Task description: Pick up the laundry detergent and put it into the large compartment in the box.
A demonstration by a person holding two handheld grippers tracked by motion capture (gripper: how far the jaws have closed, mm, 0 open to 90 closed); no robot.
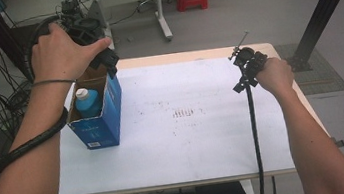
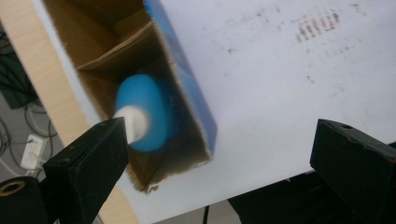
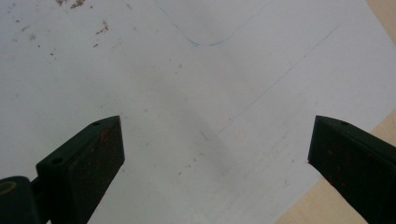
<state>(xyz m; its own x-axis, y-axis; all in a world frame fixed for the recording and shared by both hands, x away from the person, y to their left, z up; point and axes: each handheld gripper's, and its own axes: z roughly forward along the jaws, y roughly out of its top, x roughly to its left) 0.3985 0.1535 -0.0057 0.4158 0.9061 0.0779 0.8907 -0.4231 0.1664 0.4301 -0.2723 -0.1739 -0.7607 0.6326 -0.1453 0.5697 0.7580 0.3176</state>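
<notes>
Left gripper, fingers wide, hovers over the blue bottle standing inside the open carton at the counter's left. Smooth plastic, probably slippery: grip its white cap. Right gripper gapes idle.

My left hand covers most of my left gripper from above. The blue bottle blurs in the left gripper view, its lower body sunk behind the carton walls, its label unreadable. My jaws' bases run off the bottom edges.
</notes>
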